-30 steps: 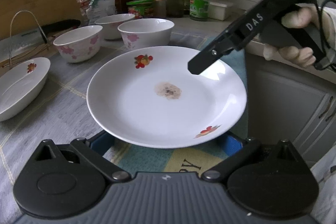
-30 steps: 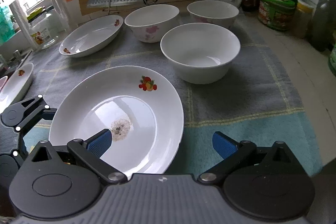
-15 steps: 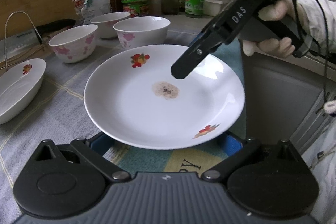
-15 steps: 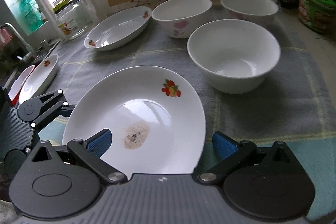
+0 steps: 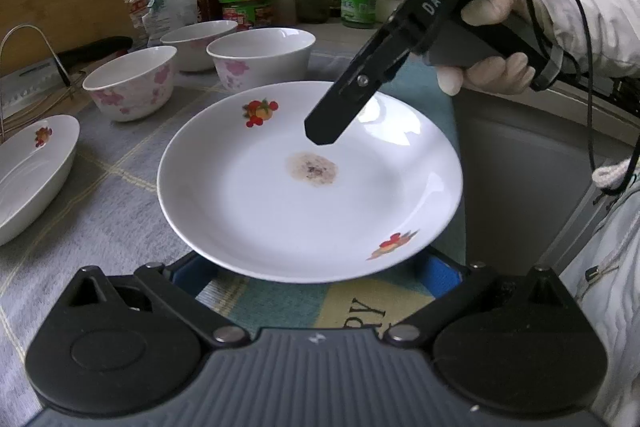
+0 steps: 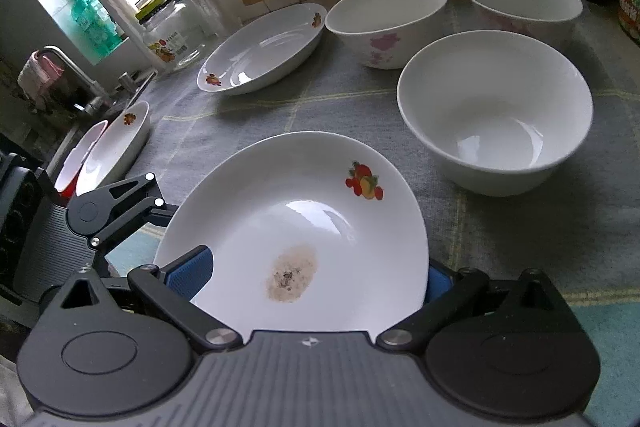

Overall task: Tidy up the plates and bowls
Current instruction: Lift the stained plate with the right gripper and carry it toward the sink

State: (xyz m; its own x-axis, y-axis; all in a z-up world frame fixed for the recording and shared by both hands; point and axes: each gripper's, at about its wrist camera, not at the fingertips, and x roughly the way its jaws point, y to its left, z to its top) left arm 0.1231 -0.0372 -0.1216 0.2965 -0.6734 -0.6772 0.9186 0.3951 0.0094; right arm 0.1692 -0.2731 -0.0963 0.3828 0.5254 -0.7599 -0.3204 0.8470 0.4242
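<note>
Straddling the glazed plate [image 6: 304,227], both spread claws grip nothing; stiff, slick, breakable china, best pinched at its rim.

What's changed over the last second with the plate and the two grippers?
The right gripper has pushed in over the stained plate, its open jaws now straddling the rim. The left gripper stays open at the plate's near edge. The bowls and oval dish haven't moved.

Ahead of my right tongs [image 6: 308,275] three bowls [image 6: 496,111] crowd the surface [image 6: 360,107]; to their left, open cloth runs toward an oval dish [image 6: 260,55] (passable).
</note>
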